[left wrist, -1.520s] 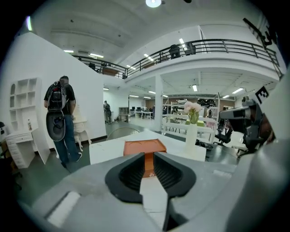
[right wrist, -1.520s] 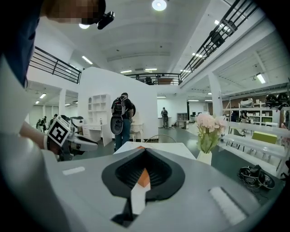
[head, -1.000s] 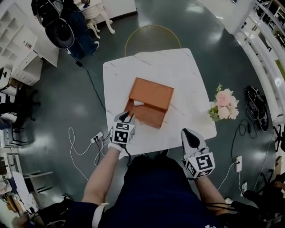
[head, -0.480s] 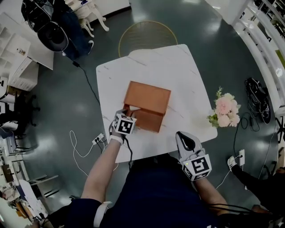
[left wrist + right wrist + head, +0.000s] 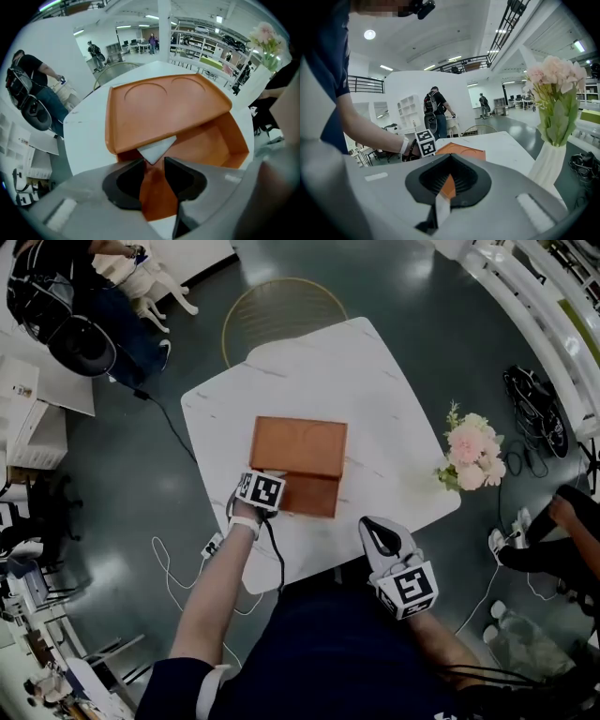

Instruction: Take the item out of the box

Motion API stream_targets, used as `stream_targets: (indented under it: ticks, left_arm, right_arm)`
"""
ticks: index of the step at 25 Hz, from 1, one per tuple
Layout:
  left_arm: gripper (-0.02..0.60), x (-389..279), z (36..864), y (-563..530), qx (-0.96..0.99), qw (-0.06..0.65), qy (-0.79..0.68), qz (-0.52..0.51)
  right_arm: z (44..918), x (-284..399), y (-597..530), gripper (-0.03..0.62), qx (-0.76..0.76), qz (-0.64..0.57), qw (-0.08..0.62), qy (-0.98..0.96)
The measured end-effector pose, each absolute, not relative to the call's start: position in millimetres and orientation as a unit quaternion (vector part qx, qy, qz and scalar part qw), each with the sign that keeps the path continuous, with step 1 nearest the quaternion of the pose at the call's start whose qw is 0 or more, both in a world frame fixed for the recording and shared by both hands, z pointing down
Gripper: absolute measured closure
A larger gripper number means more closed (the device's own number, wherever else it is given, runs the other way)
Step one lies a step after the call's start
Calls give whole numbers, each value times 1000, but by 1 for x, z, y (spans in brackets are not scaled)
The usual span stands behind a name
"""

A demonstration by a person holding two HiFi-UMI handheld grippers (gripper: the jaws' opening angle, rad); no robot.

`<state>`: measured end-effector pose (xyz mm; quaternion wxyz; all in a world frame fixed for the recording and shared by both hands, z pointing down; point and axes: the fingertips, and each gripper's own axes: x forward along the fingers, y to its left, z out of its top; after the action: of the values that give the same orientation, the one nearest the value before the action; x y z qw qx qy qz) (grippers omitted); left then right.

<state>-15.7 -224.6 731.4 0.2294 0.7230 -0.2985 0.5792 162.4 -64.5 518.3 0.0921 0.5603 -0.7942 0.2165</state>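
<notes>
An orange box [image 5: 309, 495] sits on the white table [image 5: 375, 399] with its lid [image 5: 298, 446] raised over the open front. In the left gripper view, a white item [image 5: 157, 149] pokes a corner out from under the lid [image 5: 164, 105]. My left gripper [image 5: 262, 486] points steeply down at the box's front left corner. Its jaws have just been opening, and the left gripper [image 5: 153, 168] stands open with the white corner just beyond the tips, untouched. My right gripper [image 5: 375, 529] hovers by the table's front edge, apart from the box. The right gripper [image 5: 450, 158] is shut and holds nothing.
A white vase of pink flowers [image 5: 472, 454] stands at the table's right corner, close to my right gripper's side [image 5: 553, 108]. A round gold wire frame [image 5: 281, 310] stands beyond the table. Cables [image 5: 202, 549] lie on the floor at left. A person [image 5: 553, 540] crouches at right.
My left gripper has sunk and tipped downward onto the box's front left corner, covering the white item in the head view. The right gripper has drifted slightly left along the table edge.
</notes>
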Motion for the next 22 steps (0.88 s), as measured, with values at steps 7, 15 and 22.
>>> stream_targets:
  ticks: [7,15,22]
  left_arm:
    - [488,-22,744,-218,719,219,-260,606]
    - [522,-15,731,-219,747,169,-212,607]
    - [528,-15,720,-203,769,158,-192,589]
  right_arm:
    - [517,167,-52,592,592,224,87,-769]
    - [520,175,-37,591,621,237,84,-742]
    - [524,167,-31,592,618,249,86,-741]
